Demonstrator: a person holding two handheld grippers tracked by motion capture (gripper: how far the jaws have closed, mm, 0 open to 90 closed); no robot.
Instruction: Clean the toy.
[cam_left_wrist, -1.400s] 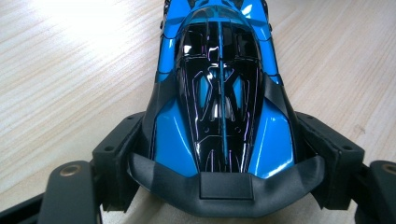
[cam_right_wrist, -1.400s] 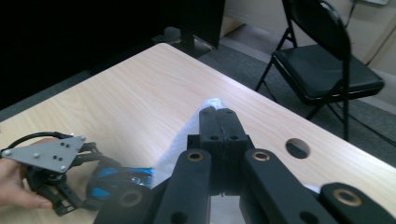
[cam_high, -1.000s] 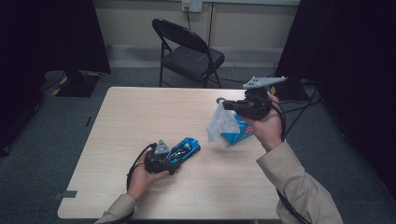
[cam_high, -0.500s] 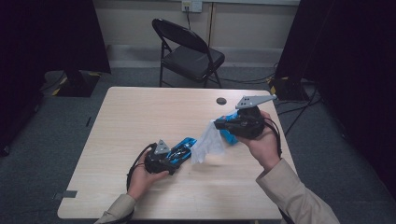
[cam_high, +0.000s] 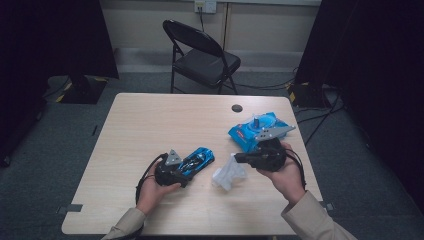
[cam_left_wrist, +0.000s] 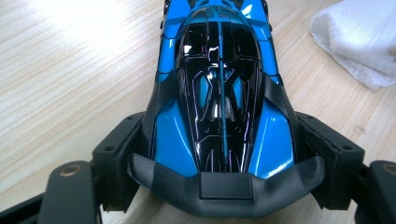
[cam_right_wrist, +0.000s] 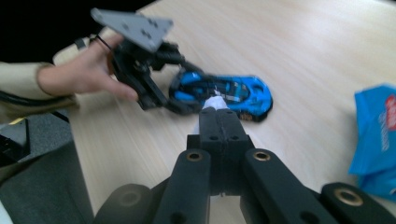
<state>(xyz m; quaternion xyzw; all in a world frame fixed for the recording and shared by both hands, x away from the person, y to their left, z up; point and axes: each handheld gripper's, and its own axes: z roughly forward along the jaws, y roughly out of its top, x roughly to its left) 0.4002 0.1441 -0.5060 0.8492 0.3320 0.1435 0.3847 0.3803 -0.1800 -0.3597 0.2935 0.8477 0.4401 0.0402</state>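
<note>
**A:** Big change on the tabletop (cam_high: 150, 120): a second ago the right gripper (cam_high: 239, 160) was up in the air with the blue wipes pack (cam_high: 257, 129) dangling from the wipe it held. Now that hand has dropped low, and the pack lies flat on the tabletop just behind the gripper.

**B:** And the wipe?

**A:** The white wipe (cam_high: 228, 172) is free of the pack, clamped between the right gripper's fully closed jaws. It hangs from the tips and rumples onto the tabletop just ahead of them. In the right gripper view (cam_right_wrist: 219, 122) you see a white tuft (cam_right_wrist: 215, 102) at the jaw tips.

**B:** What about the left side?

**A:** No change. The left gripper (cam_high: 186, 172) hasn't budged; its jaws stand wide, pressed on either flank of the blue toy car (cam_high: 196, 160) at one end. The left gripper view (cam_left_wrist: 224, 182) has the car (cam_left_wrist: 219, 107) running straight away from the jaws, with the wipe (cam_left_wrist: 359, 37) off to the far right.

**B:** Any writing on the pack?

**A:** A red patch of label (cam_right_wrist: 391, 116), but it's too blurred to read.
</note>
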